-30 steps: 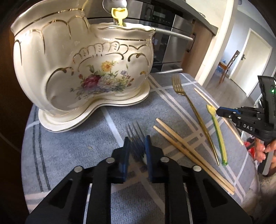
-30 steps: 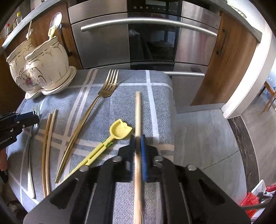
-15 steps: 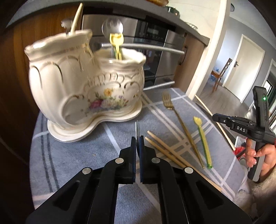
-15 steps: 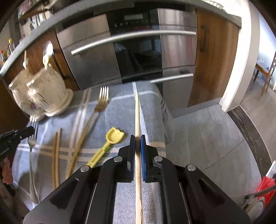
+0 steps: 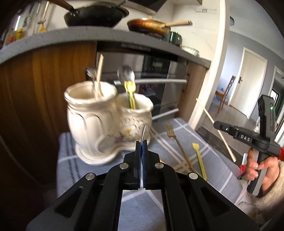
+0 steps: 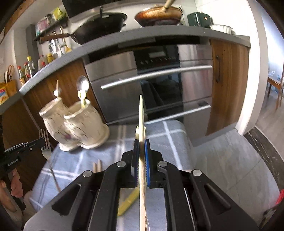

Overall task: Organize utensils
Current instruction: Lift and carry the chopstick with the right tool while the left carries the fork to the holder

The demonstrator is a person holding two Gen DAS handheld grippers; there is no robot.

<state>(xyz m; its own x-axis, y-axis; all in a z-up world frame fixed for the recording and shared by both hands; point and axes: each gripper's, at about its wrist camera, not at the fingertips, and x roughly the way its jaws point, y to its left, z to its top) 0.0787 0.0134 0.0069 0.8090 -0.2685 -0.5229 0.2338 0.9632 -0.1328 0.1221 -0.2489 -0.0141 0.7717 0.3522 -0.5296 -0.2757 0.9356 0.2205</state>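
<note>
The silver steel fork [image 6: 44, 142] is pinched edge-on in the clenched left gripper [image 5: 141, 142], its tines raised clear of the grey checked tablecloth [image 5: 156, 200] and showing in the left wrist view only as a thin curved sliver just in front of the cream ceramic two-pot utensil holder [image 5: 99, 124] with its floral print. The right gripper [image 6: 141, 142] is clamped on a pale wooden chopstick [image 6: 141, 115], held off the cloth and pointing towards the stainless oven front [image 6: 150, 78]; a hand [image 5: 259, 165] wraps its handle at the right edge of the left view. The holder stands at the cloth's far left corner; its taller pot holds a wooden stick and a metal spoon, its lower pot a metal spoon [image 5: 126, 75] and a yellow plastic utensil [image 5: 130, 92]. On the cloth lie a gold fork [image 5: 174, 140], a yellow-green plastic scoop [image 5: 198, 156] beside it, and a pair of wooden chopsticks [image 6: 97, 165]. Above, a dark wok [image 6: 101, 23] and a brown frying pan [image 6: 158, 16] sit on the grey counter.
</note>
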